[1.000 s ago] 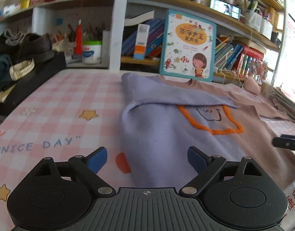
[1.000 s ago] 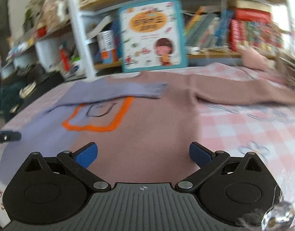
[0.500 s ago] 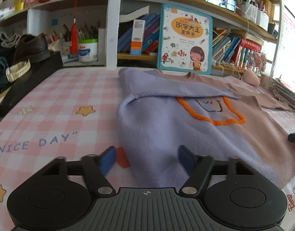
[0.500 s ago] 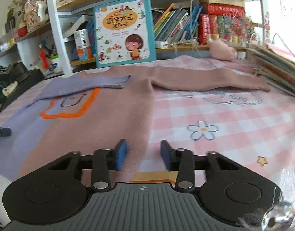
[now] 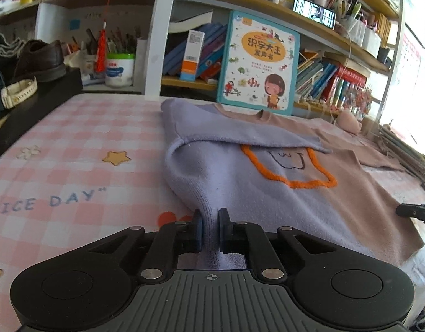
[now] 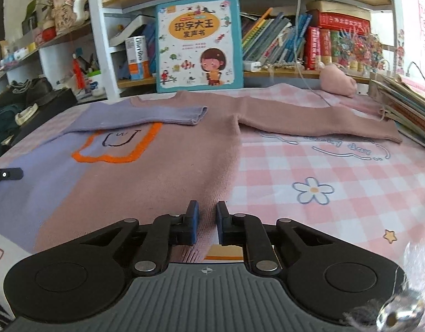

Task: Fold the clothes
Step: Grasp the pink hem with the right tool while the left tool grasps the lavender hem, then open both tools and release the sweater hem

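A knitted sweater [image 5: 267,193], lilac on one half and dusty pink on the other with an orange outlined patch, lies flat on the pink checked cloth [image 5: 74,152]. Its lilac sleeve is folded across the chest; the pink sleeve [image 6: 323,124] stretches out to the right. My left gripper [image 5: 210,224] is shut on the lilac bottom corner, the fabric bunched between its pads. The jaws of my right gripper [image 6: 207,218] are closing, and the pink bottom corner of the sweater [image 6: 157,179] is pinched between them. Each gripper's tip shows at the edge of the other's view.
A children's picture book [image 5: 258,63] leans on the bookshelf behind the sweater. Shoes [image 5: 38,61] sit on a black box at the left. A stack of books [image 6: 406,105] and a pink plush [image 6: 338,83] are at the right.
Both grippers went from wide open to closed on the sweater's bottom edge, the left on the lilac corner, the right on the pink corner. The right one also shifted right along the hem.
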`<state>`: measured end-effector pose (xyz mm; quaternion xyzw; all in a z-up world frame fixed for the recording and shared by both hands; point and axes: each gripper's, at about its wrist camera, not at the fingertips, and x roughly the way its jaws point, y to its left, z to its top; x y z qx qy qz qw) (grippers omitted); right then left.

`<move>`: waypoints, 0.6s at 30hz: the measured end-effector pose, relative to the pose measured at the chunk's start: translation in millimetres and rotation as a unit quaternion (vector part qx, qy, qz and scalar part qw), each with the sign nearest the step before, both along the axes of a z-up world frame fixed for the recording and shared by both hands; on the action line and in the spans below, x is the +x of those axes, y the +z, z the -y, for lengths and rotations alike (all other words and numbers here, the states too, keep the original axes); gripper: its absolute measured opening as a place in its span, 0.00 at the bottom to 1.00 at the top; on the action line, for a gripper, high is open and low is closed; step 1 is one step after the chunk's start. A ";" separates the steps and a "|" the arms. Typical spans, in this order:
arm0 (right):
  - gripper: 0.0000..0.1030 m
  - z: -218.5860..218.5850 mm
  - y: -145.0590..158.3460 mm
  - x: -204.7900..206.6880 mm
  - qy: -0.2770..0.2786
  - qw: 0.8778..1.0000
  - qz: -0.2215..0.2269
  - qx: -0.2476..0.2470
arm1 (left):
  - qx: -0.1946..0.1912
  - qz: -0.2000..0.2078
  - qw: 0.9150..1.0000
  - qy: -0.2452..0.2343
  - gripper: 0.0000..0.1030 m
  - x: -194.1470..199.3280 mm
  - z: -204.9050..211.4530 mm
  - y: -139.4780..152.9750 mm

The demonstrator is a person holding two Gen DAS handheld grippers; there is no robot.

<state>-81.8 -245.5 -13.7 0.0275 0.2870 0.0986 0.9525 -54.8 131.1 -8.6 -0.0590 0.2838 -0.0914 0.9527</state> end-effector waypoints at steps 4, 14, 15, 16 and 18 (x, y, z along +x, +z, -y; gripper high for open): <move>0.12 -12.5 1.8 -3.3 0.019 1.000 0.004 -0.015 | 0.013 -0.002 1.000 0.008 0.09 -7.6 -3.2 0.7; 0.11 -22.7 1.7 -20.2 0.029 1.000 -0.001 -0.001 | 0.003 -0.007 1.000 0.023 0.10 -22.0 -19.5 -3.7; 0.11 -23.1 1.4 -20.2 0.027 1.000 0.000 -0.001 | 0.001 -0.006 1.000 0.023 0.10 -21.1 -19.7 -3.6; 0.11 -23.5 1.1 -19.7 0.026 1.000 0.000 -0.001 | 0.004 -0.005 1.000 0.024 0.10 -20.2 -18.8 -3.5; 0.11 -25.0 0.9 -19.1 0.024 1.000 0.002 -0.004 | 0.012 -0.003 1.000 0.024 0.10 -18.8 -16.5 -3.3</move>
